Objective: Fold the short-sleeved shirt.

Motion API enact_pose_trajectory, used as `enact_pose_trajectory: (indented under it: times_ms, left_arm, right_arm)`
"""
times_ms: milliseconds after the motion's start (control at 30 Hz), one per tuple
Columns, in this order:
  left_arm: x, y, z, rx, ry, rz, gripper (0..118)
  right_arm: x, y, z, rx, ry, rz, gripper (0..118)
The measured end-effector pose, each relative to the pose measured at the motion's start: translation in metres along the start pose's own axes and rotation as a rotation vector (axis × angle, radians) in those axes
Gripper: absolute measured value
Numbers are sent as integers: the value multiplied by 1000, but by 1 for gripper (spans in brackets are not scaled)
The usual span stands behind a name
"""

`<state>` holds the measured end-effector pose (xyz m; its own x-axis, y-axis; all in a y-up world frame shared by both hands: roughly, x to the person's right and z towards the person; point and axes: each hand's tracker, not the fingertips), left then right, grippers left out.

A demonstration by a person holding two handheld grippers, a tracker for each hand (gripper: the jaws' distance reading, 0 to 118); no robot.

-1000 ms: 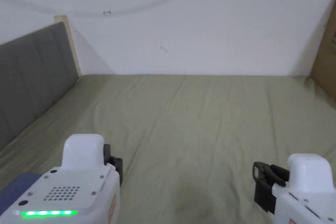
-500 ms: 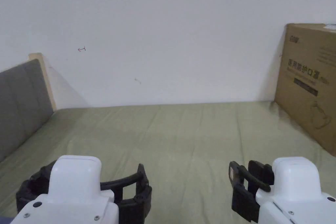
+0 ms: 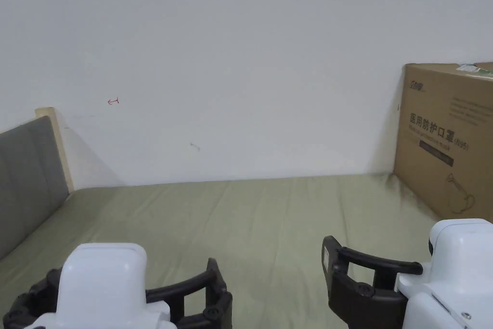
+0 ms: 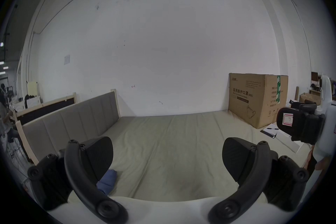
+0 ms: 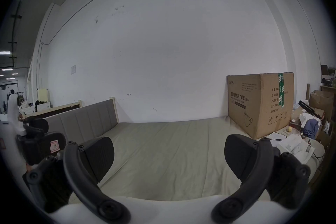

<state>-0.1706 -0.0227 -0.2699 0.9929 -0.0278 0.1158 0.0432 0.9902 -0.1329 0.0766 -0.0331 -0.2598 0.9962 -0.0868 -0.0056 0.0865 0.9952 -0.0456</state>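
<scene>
While both grippers hang above the near edge of the bed [image 3: 269,209], its olive-green sheet lies bare and lightly creased between them and the white wall [image 3: 240,55] at the far side. Left of the bed stands a grey padded headboard [image 3: 26,176], edged by a pale wooden post. At the bed's far right corner a large cardboard box [image 3: 447,137] rests on the sheet against the wall, and in the right gripper view some white papers [image 5: 294,144] and a pen lie on the bed just in front of that box, with more clutter beyond them.

A bunched blue cloth [image 4: 107,180], apparently the shirt, lies on the bed near its near-left edge; in the left gripper view it peeks out below and just behind the left-hand jaw of the left gripper [image 4: 167,158], partly hidden by it. It sits outside the gap between the jaws, and I cannot tell whether the jaw touches it.

That gripper's jaws stand wide apart with nothing between them but sheet. Farther right along the bed, the right gripper [image 5: 169,158] has its jaws equally wide, holding nothing, well apart from the cloth.
</scene>
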Motion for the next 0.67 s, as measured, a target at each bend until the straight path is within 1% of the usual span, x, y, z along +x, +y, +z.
enact_pose_trajectory:
  times_ms: [133, 167, 233, 333, 433, 533, 667]
  left_arm:
    - [3, -4, 5, 17, 41, 7, 117]
    - [0, -4, 5, 2, 60, 34, 117]
    - [-4, -3, 5, -20, 50, 53, 117]
    - [-10, -7, 1, -78, 23, 54, 117]
    - [-9, -9, 0, -112, 48, 45, 117]
    - [-9, -9, 0, -95, 43, 48, 117]
    - [-9, -3, -3, -57, 51, 42, 117]
  right_arm:
    - [0, -2, -1, -22, -19, 23, 118]
    - [0, -3, -1, -30, -18, 22, 118]
    - [1, -3, -2, -39, -17, 13, 118]
    - [1, -3, -2, -42, -13, -15, 118]
    - [-3, -3, -3, -39, -10, -6, 118]
    - [-6, -5, -4, -48, -6, 21, 118]
    - [-8, -9, -4, -59, 7, 28, 118]
